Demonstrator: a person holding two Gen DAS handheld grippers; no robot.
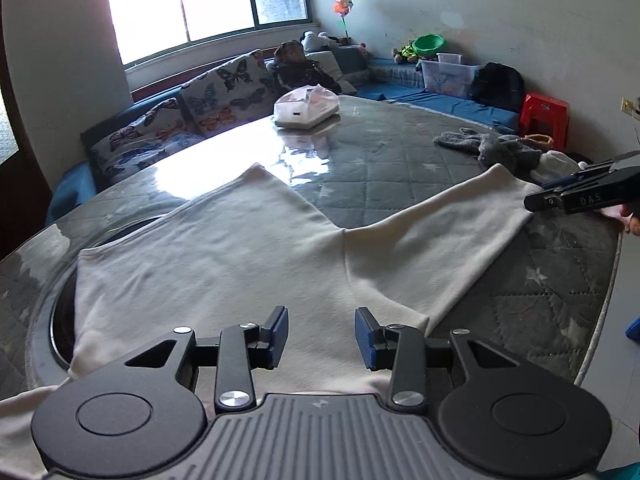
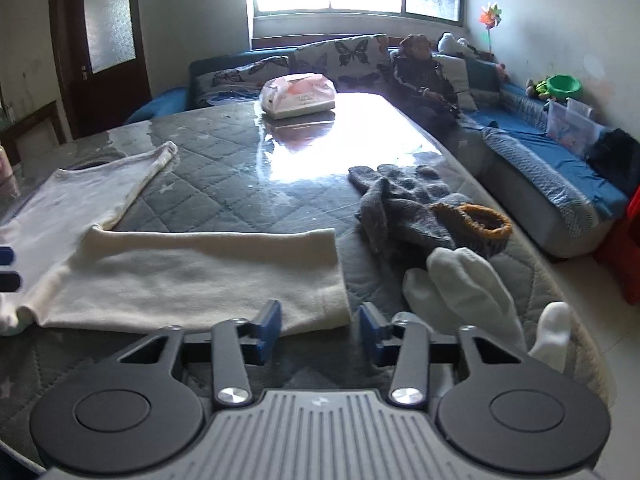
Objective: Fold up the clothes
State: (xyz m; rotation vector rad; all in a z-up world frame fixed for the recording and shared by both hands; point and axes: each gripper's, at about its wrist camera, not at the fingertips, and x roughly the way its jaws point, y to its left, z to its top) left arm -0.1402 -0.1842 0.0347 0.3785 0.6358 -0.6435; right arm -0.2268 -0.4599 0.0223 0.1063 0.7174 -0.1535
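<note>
A cream pair of pants [image 1: 240, 248] lies flat on the quilted grey table, its two legs spread apart; it also shows in the right wrist view [image 2: 192, 276]. My left gripper [image 1: 321, 334] is open and empty, just above the waist end of the pants. My right gripper [image 2: 320, 330] is open and empty at the hem of the near leg, its left finger over the hem corner. The right gripper also appears at the right edge of the left wrist view [image 1: 580, 196], at the end of that leg.
A grey knit garment [image 2: 404, 204] with a brown-rimmed slipper [image 2: 476, 220] and white socks [image 2: 464, 284] lie right of the pants. A tissue pack [image 2: 298, 96] sits at the table's far side. A sofa with butterfly cushions [image 2: 340, 56] runs behind; a red stool [image 1: 544, 118] stands right.
</note>
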